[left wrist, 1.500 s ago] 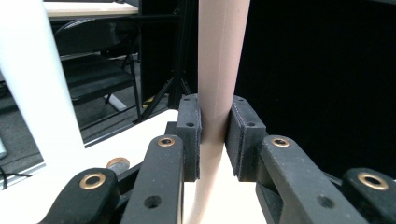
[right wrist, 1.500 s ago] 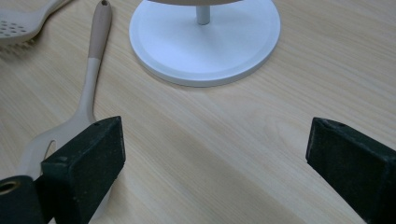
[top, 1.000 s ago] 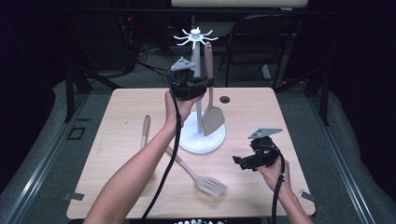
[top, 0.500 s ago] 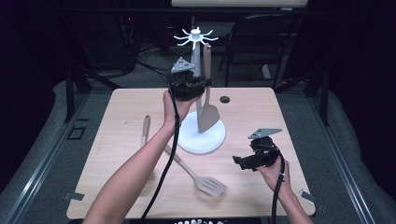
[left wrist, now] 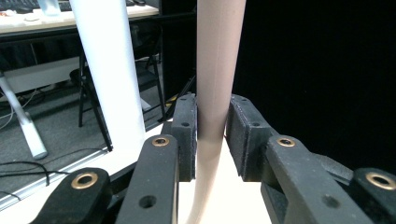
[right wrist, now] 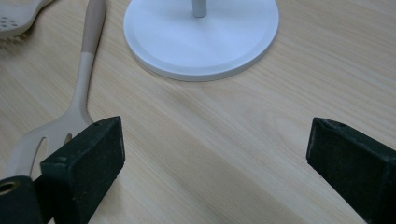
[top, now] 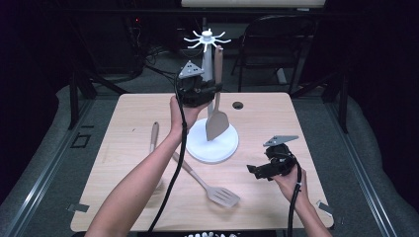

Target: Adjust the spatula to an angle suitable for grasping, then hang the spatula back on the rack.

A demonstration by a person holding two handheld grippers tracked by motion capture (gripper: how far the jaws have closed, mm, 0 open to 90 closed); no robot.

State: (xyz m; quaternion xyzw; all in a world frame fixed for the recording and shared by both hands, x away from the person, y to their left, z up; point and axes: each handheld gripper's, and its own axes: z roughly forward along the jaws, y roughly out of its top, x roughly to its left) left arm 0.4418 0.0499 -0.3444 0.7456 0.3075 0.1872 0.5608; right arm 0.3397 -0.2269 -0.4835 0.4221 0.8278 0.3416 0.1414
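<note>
Left gripper view: left tongs (left wrist: 212,135) easing apart around hanging spatula (left wrist: 215,70)'s handle beside rack post (left wrist: 108,70). Risk: unseated hook, spatula drops. Right tongs (right wrist: 215,154) wide apart, idle over counter (right wrist: 243,130).

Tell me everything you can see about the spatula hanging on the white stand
The spatula is pale beige, matte like silicone, with a long straight handle and a flat solid blade at the bottom. It hangs upright beside the stand's pole, its handle top up by the spoked crown, its blade just above the round white base. The left gripper brackets the handle; its jaws have just been opening, and a sliver of gap shows on at least one side, so the pads no longer clamp it.
</note>
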